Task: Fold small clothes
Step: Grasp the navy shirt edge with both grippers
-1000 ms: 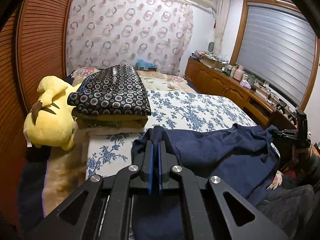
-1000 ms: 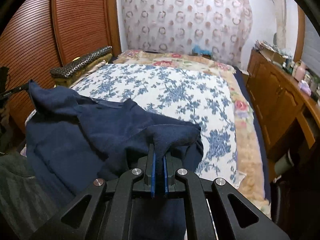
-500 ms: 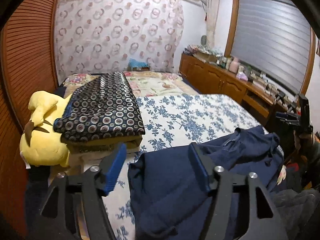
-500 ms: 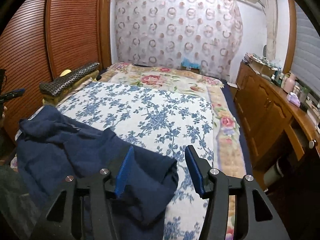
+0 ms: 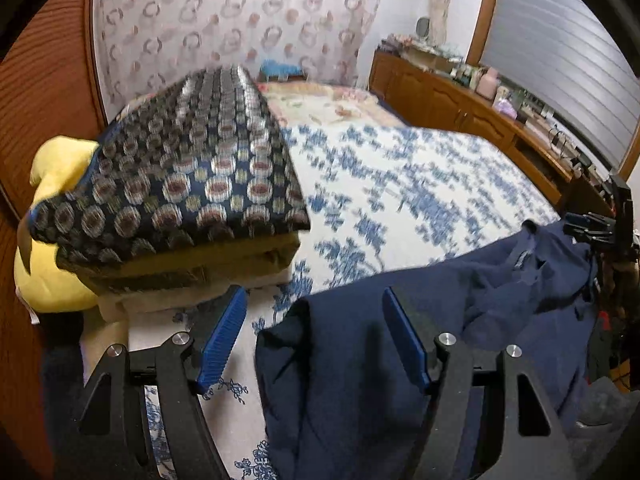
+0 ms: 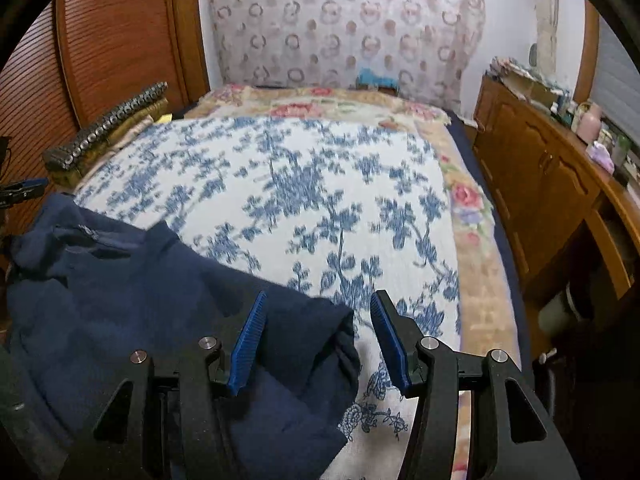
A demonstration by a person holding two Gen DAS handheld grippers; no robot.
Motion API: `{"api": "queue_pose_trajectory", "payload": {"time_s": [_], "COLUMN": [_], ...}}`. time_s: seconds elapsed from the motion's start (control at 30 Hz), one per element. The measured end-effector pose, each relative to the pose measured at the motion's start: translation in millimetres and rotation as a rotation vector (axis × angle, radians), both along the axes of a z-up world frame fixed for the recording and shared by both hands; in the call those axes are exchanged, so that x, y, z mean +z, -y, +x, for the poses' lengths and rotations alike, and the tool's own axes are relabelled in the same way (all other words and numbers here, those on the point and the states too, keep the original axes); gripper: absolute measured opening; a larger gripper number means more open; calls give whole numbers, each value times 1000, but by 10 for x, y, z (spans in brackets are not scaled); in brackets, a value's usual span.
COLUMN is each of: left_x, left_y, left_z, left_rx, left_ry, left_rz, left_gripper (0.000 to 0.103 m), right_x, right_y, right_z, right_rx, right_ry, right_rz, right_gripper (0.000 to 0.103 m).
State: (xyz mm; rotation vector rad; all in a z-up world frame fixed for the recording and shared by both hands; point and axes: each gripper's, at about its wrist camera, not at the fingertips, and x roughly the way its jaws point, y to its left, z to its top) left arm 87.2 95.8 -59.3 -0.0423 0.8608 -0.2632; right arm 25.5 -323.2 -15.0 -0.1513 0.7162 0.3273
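Bed with a blue-flowered white cover

The bed [image 6: 320, 200] carries a crumpled navy garment [image 5: 400, 360] beneath the left gripper [image 5: 316, 340], a stack of folded blankets [image 5: 180, 184] ahead-left of it, and a yellow plush toy [image 5: 56, 280] beside the stack.

Blue-floral bedspread [image 6: 304, 200] on bed; folded patterned blanket stack [image 5: 172, 184] beside yellow plush toy [image 5: 56, 280]; wooden dresser [image 6: 536, 176] along right; ring-patterned curtain [image 6: 344, 24] behind.
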Motion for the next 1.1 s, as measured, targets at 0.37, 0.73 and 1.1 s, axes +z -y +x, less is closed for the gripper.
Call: {"api": "queue_pose_trajectory", "payload": {"time_s": [0.37,0.73,1.1], "left_x": [-278,-287,-253], "left_y": [-18,103,216], "left_z": [-21,-112,-142], "left_rx": [3,-33,-77], "left_ry": [-104,-81,-66], "left_rz": [1,29,23], "left_gripper": [71,57,19], "right_x": [-205,-241,-249], "right_y": [-52,-61,-152], "right_z": [161,201,117], "right_rx": [-9,13,99], "right_ry": [-59,-79,-67], "right_rz": [-40,-16,14], "right_gripper": [66,67,12]}}
